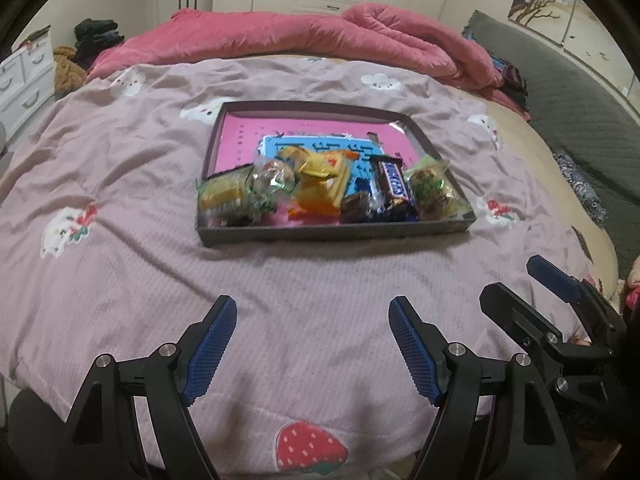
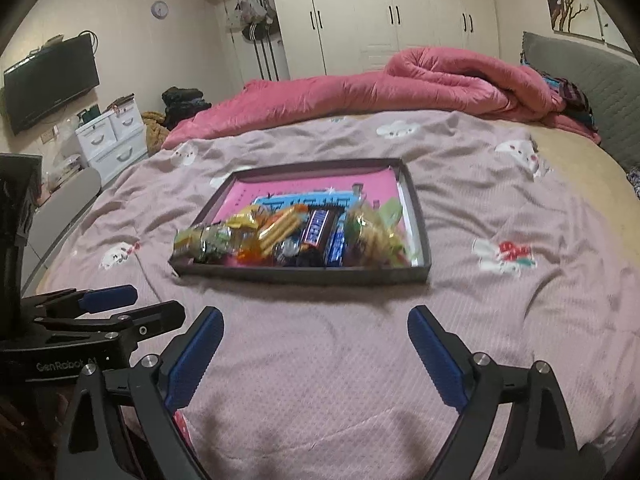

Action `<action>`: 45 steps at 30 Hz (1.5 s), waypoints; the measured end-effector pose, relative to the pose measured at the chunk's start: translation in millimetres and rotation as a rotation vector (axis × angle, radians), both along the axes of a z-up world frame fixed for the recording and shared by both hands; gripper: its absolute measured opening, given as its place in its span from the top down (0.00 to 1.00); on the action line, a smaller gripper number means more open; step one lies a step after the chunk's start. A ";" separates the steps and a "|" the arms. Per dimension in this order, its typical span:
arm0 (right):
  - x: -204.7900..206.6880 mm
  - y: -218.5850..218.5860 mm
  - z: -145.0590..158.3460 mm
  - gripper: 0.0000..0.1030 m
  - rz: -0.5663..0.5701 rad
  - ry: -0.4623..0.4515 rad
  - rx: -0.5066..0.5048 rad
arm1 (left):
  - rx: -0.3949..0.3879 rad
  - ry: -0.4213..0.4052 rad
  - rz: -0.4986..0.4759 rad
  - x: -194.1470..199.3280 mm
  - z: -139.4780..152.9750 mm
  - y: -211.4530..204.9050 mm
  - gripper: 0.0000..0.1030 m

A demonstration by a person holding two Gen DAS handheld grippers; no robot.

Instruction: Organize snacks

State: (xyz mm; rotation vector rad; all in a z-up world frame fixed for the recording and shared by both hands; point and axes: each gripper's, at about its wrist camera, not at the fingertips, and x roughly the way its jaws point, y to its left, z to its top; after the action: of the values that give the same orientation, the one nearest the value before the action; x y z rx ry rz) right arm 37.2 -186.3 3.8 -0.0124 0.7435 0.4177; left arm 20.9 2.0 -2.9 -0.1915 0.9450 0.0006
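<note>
Only right wrist view shows wall TV (image 2: 50, 80); both grippers' jaws spread, empty, short of snack tray (image 1: 336, 236).

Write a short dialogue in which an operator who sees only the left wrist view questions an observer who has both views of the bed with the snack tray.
Operator: I see the right gripper only from the side, at my picture's edge. Is anything between its fingers?
Observer: No. In the right wrist view its jaws stand wide apart, with only the bedspread showing between them.
Operator: What is on the wall beyond the white drawers? My view cuts off there.
Observer: A black television hangs on that wall, higher than the drawers and to their left.
</note>
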 end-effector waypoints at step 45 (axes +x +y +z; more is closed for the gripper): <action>-1.2 -8.2 -1.9 0.03 -0.028 0.006 0.016 | 0.014 0.005 0.015 -3.4 -1.9 3.4 0.23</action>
State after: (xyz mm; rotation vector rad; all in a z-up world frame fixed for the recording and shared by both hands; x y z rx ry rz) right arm 36.0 -194.4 1.9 0.0144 0.7450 0.3970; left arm 17.5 5.3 -4.8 -0.1858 0.9479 0.0211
